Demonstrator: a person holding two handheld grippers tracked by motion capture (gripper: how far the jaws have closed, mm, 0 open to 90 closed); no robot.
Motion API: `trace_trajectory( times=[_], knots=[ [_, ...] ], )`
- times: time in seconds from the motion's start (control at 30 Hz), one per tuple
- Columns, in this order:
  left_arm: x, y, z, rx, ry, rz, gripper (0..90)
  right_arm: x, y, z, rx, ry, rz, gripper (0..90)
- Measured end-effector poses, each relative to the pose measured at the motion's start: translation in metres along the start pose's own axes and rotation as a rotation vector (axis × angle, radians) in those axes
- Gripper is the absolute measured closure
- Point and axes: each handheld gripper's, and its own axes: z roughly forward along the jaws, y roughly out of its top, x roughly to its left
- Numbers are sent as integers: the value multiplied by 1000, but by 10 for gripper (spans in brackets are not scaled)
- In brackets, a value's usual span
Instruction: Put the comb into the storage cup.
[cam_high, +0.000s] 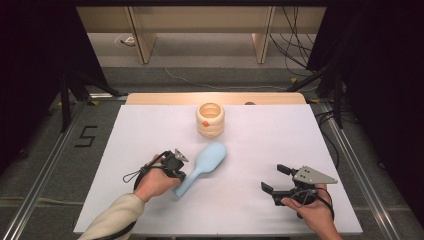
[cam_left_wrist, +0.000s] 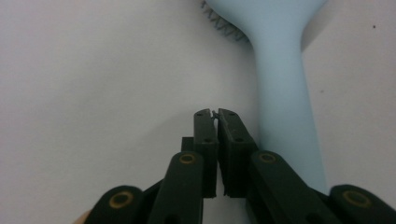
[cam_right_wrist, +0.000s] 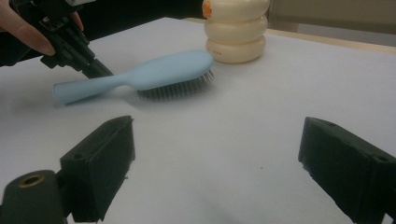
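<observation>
The left gripper (cam_high: 181, 166) has its jaws pressed together on nothing, just beside the handle of the light blue hairbrush (cam_high: 204, 166), which lies bristles down near the table's middle. It seems the grasp is not yet made — next, open the jaws around the handle. The right gripper (cam_high: 278, 178) waits with jaws wide apart at 4 o'clock. The cream ringed holder (cam_high: 210, 119) stands at 12 o'clock — nothing blocks

Open table (cam_high: 280, 140) is seen across the whole right half and along the far left edge. The middle is blocked by a light blue hairbrush (cam_high: 204, 166) lying bristles down, with a cream ribbed pot (cam_high: 210, 120) standing just beyond its head, a narrow gap being left between them.
</observation>
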Motion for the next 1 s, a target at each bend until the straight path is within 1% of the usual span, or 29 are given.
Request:
trace_trajectory(
  times=[0.03, 0.07, 0.1, 0.13, 0.2, 0.23, 0.27, 0.3, 0.33, 0.37, 0.4, 0.43, 0.47, 0.5, 0.57, 0.63, 0.67, 0.7, 0.73, 0.77, 0.83, 0.87, 0.9, 0.93, 0.97, 1.0],
  knots=[
    [1, 0, -3, 0, 10, 0, 786, 0, 0, 0, -2, -1, 4, 116],
    [1, 0, -5, -9, 13, -8, 762, 0, 0, 0, 0, -1, 3, 117],
    [2, 0, -11, -28, 30, -15, 736, -1, 0, 0, 2, -2, 2, 117],
    [2, 0, -11, -28, 30, -15, 698, -1, 0, 0, 2, -2, 2, 117],
    [2, 0, -16, -43, 49, -11, 618, -1, 0, 0, 0, -3, 4, 117],
    [2, 0, -19, -56, 45, -23, 618, -1, 0, 0, 0, -3, 4, 117],
    [2, 1, -23, -79, 30, -55, 525, 0, 0, 0, 1, -1, 1, 117],
    [2, 1, -23, -79, 30, -55, 500, 0, 0, 0, 1, -2, 1, 116],
    [1, 2, -26, -98, 22, -75, 477, 0, 0, 0, 2, -1, 3, 117],
    [1, 2, -26, -98, 22, -75, 454, 0, 0, 0, 2, -1, 3, 117],
    [0, 3, -29, -122, -14, -97, 420, -1, 0, 0, 5, -2, 1, 117],
    [0, 4, -30, -135, -33, -105, 397, -1, 0, 0, 6, -3, 0, 117],
    [-1, 5, -31, -142, -61, -121, 355, -1, 0, 0, 5, -3, 1, 117],
    [-2, 6, -32, -141, -77, -127, 308, -1, 0, 0, 3, -4, -1, 116],
    [-4, 7, -32, -147, -92, -123, 238, -1, 0, 0, 0, -5, 4, 117],
    [-5, 7, -32, -149, -93, -115, 160, -1, 0, 0, 0, -5, 6, 116],
    [-6, 8, -32, -151, -78, -96, 147, -1, 0, 0, 0, -6, 6, 117],
    [-6, 8, -32, -151, -78, -96, 138, -1, 0, 0, 0, -6, 6, 117],
    [-7, 8, -31, -159, -69, -90, 100, -1, 0, 0, -2, -7, 6, 117],
    [-7, 8, -31, -155, -57, -83, 75, -1, 0, 0, -2, -7, 6, 117],
    [-7, 8, -31, -153, -54, -81, 44, -1, 0, 0, -2, -7, 6, 117],
    [-8, 9, -30, -146, -37, -78, 27, -1, 0, 0, -2, -7, 7, 117],
    [-8, 9, -30, -146, -37, -78, 16, -1, 0, 0, -2, -7, 7, 117],
    [-10, 9, -29, -136, -23, -74, 0, -1, 0, 0, -1, -7, 8, 117],
    [-10, 9, -29, -136, -23, -74, 0, -1, 0, 0, -1, -7, 8, 117],
    [-11, 10, -29, -126, -11, -68, 0, -1, 0, 0, -1, -6, 7, 117]
  ],
)
